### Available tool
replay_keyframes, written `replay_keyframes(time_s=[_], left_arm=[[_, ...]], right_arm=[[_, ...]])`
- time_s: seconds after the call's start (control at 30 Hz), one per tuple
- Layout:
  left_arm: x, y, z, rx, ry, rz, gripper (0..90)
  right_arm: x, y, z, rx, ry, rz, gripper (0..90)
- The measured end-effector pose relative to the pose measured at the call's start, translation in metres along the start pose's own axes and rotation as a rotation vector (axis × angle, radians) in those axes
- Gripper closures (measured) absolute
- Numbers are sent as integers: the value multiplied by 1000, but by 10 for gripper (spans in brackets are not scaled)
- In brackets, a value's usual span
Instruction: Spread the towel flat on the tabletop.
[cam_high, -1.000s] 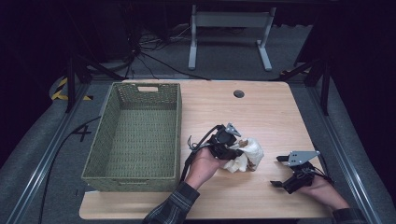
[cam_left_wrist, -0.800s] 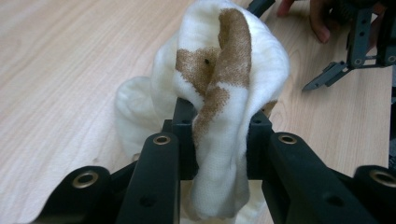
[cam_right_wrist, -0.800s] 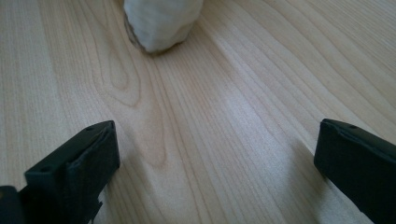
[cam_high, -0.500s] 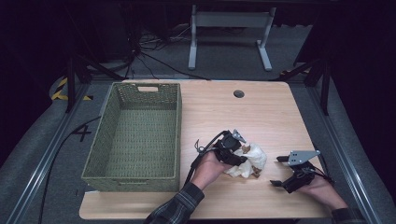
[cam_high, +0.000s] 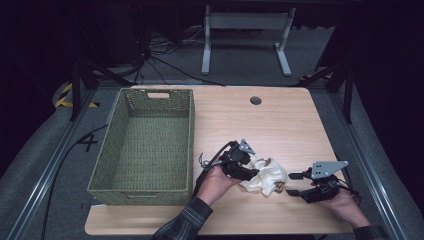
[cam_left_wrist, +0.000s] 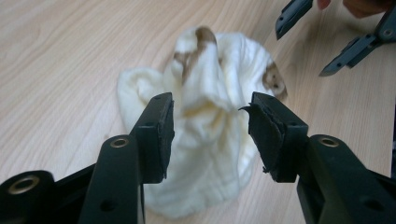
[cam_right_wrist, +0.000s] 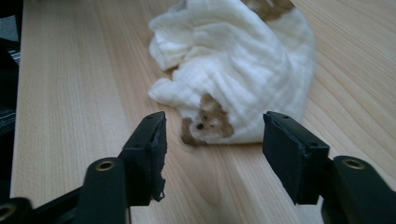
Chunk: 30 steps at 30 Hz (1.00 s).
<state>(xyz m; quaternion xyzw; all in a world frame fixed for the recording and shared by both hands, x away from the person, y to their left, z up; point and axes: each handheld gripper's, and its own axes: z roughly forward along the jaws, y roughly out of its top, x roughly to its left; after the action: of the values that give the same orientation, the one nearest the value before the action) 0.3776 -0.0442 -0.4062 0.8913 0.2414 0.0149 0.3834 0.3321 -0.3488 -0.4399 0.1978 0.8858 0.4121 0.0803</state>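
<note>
1. A crumpled white cloth (cam_high: 263, 176) with brown bear prints lies on the wooden surface (cam_high: 280, 125), toward the near edge and right of its middle (bunched into a soft heap, not spread flat).
2. The left gripper (cam_high: 248, 172) sits at the cloth's left side, held by the left hand (cam_high: 216, 181). In the left gripper view its two black jaws stand part-way apart, a fold of cloth (cam_left_wrist: 210, 121) rising between them; the pads do not press on it. The jaws have just been opening.
3. The right gripper (cam_high: 291, 183) is just beside the cloth's right side, above the near right part of the surface, held by the right hand (cam_high: 345, 206). In the right gripper view its jaws are at a middling gap (having just been closing), with nothing between them; the cloth (cam_right_wrist: 243, 70) lies just ahead of the tips, a printed bear facing them.
4. A green woven basket (cam_high: 116, 145) stands along the left part of the surface, well apart from the cloth, with its near wall close to the near edge.
5. A small round hole (cam_high: 256, 100) shows in the surface near the far edge.
</note>
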Motion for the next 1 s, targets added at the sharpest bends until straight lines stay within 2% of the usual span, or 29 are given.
replay_keyframes(time_s=[0.13,0.3,0.43,0.53,0.6,0.67,0.77,0.9,1.0], left_arm=[[-4,-15,0,1,9,-26,506],[-8,-32,6,34,25,-23,491],[-9,-37,10,50,22,-27,491],[-10,-39,15,71,29,-10,487],[-9,-39,16,75,27,-12,487],[-8,-39,18,73,31,-9,490],[-6,-40,21,79,29,-15,504],[-2,-42,25,92,30,-14,509],[-3,-42,26,93,36,-12,511]], right_arm=[[7,8,6,-11,37,-15,515],[15,18,20,17,73,-35,544],[18,21,28,19,89,-35,564],[20,25,34,23,102,-44,583],[23,28,40,32,107,-58,585],[24,27,45,34,118,-50,588],[22,26,52,65,110,-57,603],[22,25,57,72,100,-64,636],[23,23,60,79,72,-75,724]])
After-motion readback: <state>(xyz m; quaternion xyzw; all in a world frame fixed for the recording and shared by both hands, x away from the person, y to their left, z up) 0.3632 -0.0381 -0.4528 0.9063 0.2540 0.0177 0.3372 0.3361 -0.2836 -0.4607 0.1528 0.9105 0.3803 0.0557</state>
